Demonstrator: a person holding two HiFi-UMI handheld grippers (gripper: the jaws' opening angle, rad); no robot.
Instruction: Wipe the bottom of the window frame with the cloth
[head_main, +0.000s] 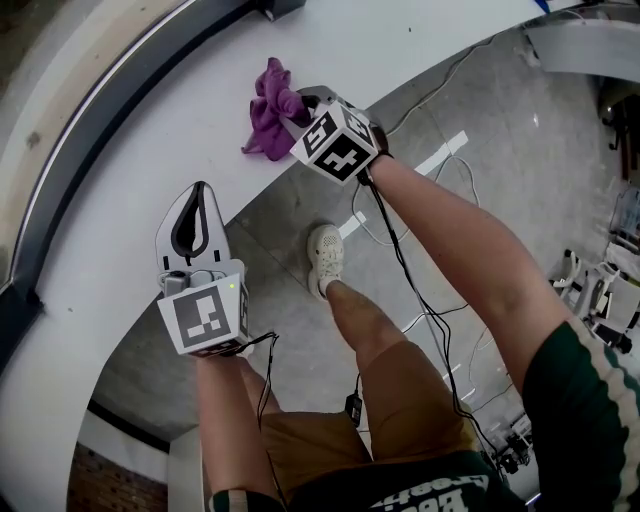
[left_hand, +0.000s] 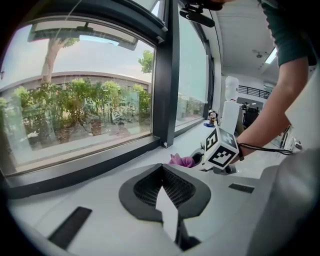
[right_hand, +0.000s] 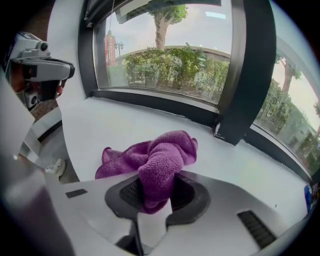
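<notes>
At left, holds the left gripper (head_main: 200, 192) shut and empty over the white sill (head_main: 120, 180). Farther right, pinches the purple cloth (head_main: 268, 118) in the right gripper's (head_main: 303, 104) closed jaws, with loose folds resting on the sill, near the dark window frame (right_hand: 150, 102) but apart from it.

This looks like a lab or work hall in a large building. A broad curved white sill (head_main: 110, 235) runs under tall dark-framed windows (left_hand: 90, 100) that face shrubs and trees (right_hand: 175, 65). The grey concrete floor (head_main: 500, 120) carries loose cables (head_main: 440, 85) and white tape marks (head_main: 440, 155). Metal-framed equipment (head_main: 590, 280) stands at the right.
</notes>
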